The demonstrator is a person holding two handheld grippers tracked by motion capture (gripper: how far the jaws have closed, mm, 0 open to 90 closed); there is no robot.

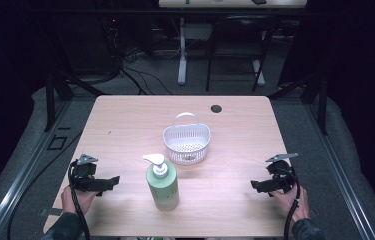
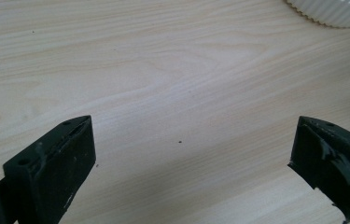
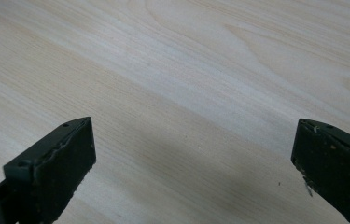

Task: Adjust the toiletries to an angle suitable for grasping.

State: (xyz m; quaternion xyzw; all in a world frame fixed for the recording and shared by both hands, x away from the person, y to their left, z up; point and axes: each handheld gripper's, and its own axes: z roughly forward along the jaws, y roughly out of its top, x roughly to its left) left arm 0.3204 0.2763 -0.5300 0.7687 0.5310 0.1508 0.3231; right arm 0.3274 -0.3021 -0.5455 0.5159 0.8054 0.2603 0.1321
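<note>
Pale wood-grain counter point(image 1: 125, 120), square-cornered, with a small dark round hole point(image 1: 216, 108) near the far edge

White perforated basket point(image 1: 187, 142) next in size, standing upright around the middle of the counter, thin handle arched over it; ribbed rim seen again at the top right corner of the left gripper view point(image 2: 331, 11)

Green pump bottle point(image 1: 163, 185) with a white pump head, upright, just in front of the basket and slightly to its left (close to it, whether touching hard to tell), between the two hands and nearer the left one; possibly the pale curved edge at the right border of the left gripper view

Left tongs point(image 1: 106, 184) held low at the near left of the counter, pointing inward toward the bottle, well apart from it; jaws spread wide in the left gripper view point(image 2: 189, 154), bare counter between them, nothing gripped

Right tongs point(image 1: 258, 186) mirrored at the near right, pointing inward, well apart from bottle and basket; jaws equally wide in the right gripper view point(image 3: 191, 154), holding nothing, plain wood grain between

Black cable trailing from each gripper back toward the near edge
</note>
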